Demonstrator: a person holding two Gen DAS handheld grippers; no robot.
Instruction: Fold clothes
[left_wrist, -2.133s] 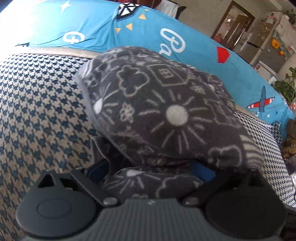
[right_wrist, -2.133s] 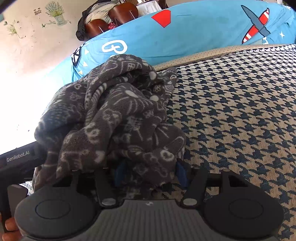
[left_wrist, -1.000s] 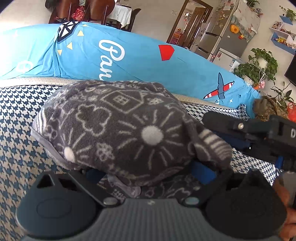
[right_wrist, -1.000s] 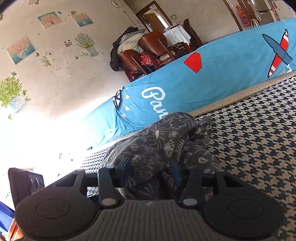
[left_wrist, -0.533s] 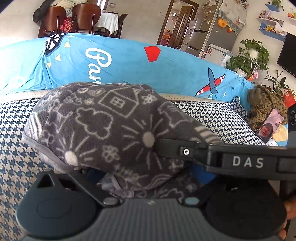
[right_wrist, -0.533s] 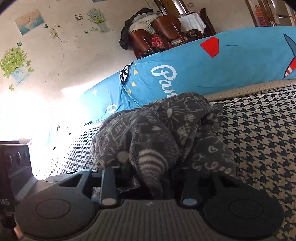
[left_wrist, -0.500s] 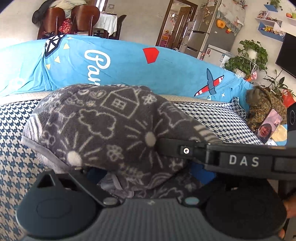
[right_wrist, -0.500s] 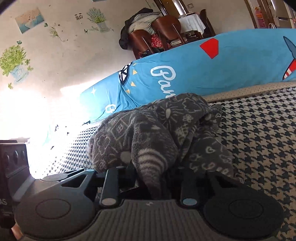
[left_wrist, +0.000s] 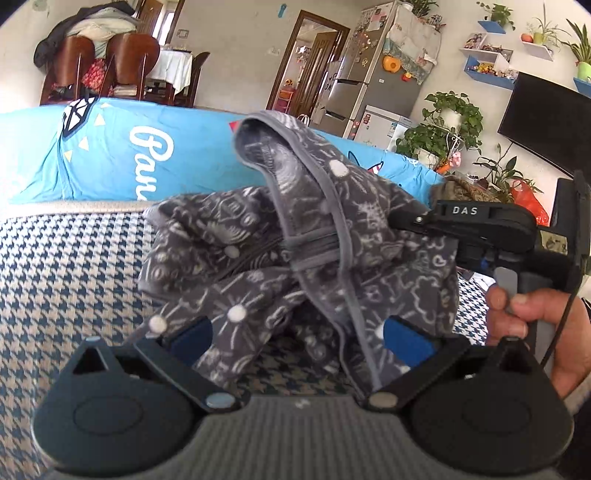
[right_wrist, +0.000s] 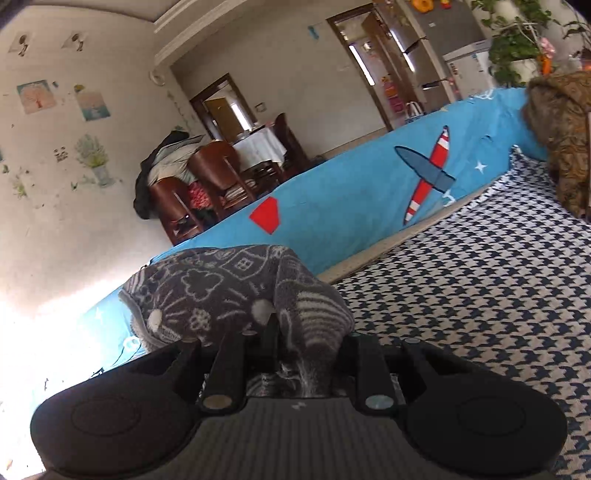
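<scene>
While the grey patterned garment (left_wrist: 295, 236) drapes over my left gripper (left_wrist: 299, 332), I cannot see its fingertips; its blue pads stand wide apart with cloth hanging between, unpinched. My right gripper (right_wrist: 291, 332), fabric bunched between its narrow jaws, is opening slightly, tips buried. The garment lifts off the houndstooth cover (left_wrist: 66, 266) near its back edge, beside the blue bolster (right_wrist: 351, 206).

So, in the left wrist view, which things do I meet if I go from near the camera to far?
Left gripper → grey patterned garment → houndstooth cover → blue cushion → brown chairs → back wall.
</scene>
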